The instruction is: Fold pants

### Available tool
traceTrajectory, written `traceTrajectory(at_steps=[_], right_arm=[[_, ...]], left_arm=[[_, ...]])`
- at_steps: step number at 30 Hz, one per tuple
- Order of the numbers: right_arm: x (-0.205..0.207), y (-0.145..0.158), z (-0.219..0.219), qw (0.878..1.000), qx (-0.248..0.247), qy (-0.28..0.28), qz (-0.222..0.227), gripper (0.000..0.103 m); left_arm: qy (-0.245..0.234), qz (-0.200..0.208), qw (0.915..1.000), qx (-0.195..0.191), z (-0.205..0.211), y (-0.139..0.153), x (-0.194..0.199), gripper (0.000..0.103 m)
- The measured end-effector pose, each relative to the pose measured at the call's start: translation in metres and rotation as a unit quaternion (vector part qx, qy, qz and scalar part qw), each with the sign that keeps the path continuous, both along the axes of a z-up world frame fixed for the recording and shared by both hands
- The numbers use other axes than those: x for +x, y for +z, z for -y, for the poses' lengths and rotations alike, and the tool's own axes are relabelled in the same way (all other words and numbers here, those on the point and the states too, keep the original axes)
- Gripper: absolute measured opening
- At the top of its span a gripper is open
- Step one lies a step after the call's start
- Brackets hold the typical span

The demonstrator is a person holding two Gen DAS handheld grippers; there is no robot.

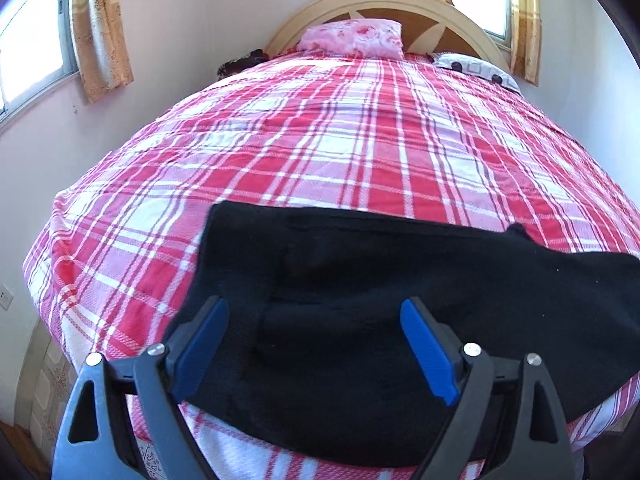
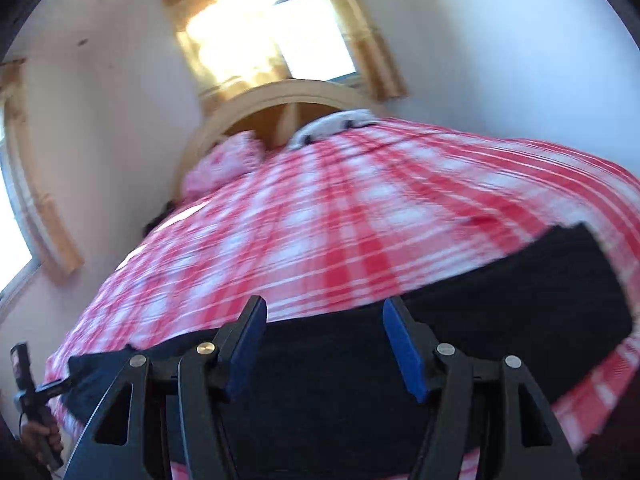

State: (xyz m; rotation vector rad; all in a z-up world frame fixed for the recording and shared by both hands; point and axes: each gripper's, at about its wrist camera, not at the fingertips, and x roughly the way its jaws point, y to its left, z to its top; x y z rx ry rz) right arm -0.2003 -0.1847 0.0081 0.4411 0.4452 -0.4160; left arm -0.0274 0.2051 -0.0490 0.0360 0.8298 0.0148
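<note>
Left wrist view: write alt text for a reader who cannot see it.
Black pants lie spread flat near the foot of a bed covered in a red and white plaid blanket, with the open left gripper above them, holding nothing. A pink pillow sits by the wooden headboard, and curtained windows flank the bed.

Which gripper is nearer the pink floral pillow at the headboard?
Cannot tell; neither is close. The left gripper and the right gripper both hang, jaws open, over the black pants at the foot of the bed, the pink pillow far beyond both.
</note>
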Motion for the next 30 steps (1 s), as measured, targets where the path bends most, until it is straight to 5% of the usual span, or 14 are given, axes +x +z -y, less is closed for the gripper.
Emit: traceTrajectory(at_steps=[4, 5, 6, 11, 15, 18, 22, 28, 30], right_arm=[[-0.001, -0.013, 0.039, 0.998, 0.025, -0.04, -0.051, 0.061], [0.007, -0.02, 0.04, 0.996, 0.022, -0.04, -0.075, 0.051], [0.017, -0.03, 0.041, 0.994, 0.025, -0.036, -0.103, 0.03], [0.052, -0.05, 0.048, 0.99, 0.002, -0.053, -0.13, 0.03], [0.058, -0.051, 0.065, 0.994, 0.013, -0.05, -0.098, 0.03], [0.032, -0.035, 0.067, 0.998, 0.027, -0.03, -0.047, 0.03], [-0.024, -0.005, 0.081, 0.995, 0.022, -0.089, 0.037, 0.03], [-0.029, -0.029, 0.149, 0.979, 0.038, -0.16, -0.118, 0.03], [-0.024, -0.04, 0.166, 0.984, 0.04, -0.143, -0.102, 0.03]], left_arm=[[-0.014, -0.008, 0.9999, 0.002, 0.016, -0.001, 0.001, 0.091], [-0.017, -0.007, 0.9998, 0.003, 0.02, -0.001, 0.0, 0.091], [-0.019, -0.006, 0.9998, 0.005, 0.022, 0.0, -0.001, 0.091], [-0.022, -0.009, 0.9996, 0.017, 0.029, 0.002, -0.001, 0.091], [-0.024, -0.002, 0.9997, 0.011, 0.03, 0.007, -0.004, 0.091], [-0.027, 0.002, 0.9994, 0.021, 0.033, 0.009, -0.005, 0.091], [-0.033, -0.002, 0.9994, 0.014, 0.038, 0.009, -0.003, 0.091], [-0.048, 0.002, 0.9988, 0.011, 0.053, 0.012, -0.005, 0.091], [-0.053, 0.005, 0.9984, 0.016, 0.056, 0.014, -0.009, 0.091]])
